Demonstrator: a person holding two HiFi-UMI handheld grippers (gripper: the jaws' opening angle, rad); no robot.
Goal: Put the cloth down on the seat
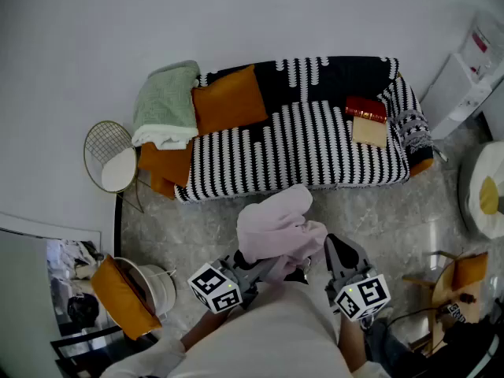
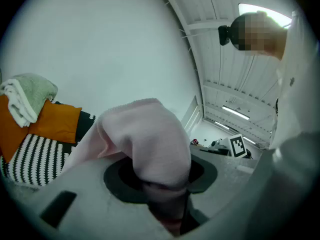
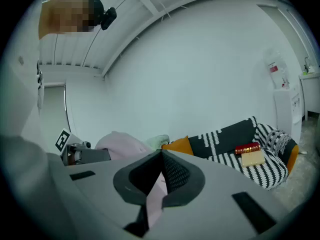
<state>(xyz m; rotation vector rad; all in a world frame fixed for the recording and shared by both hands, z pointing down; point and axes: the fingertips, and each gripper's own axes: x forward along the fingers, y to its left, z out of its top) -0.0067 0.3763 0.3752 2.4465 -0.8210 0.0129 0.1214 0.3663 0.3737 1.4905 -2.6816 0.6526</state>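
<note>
A pale pink cloth (image 1: 277, 227) hangs bunched in the air over the floor, just in front of the striped sofa seat (image 1: 315, 144). My left gripper (image 1: 268, 269) is shut on its lower left part; in the left gripper view the cloth (image 2: 150, 134) bulges up over the jaws of the left gripper (image 2: 162, 194). My right gripper (image 1: 331, 249) pinches the cloth's right edge. In the right gripper view a thin strip of the cloth (image 3: 156, 198) runs between the closed jaws of the right gripper (image 3: 161, 176).
On the sofa lie orange cushions (image 1: 230, 99), a folded green towel (image 1: 167, 101) and a red book on a beige one (image 1: 367, 118). A wire basket (image 1: 109, 156) stands at its left. A white bucket with an orange cushion (image 1: 126, 294) is near left; a white cabinet (image 1: 463, 85) at right.
</note>
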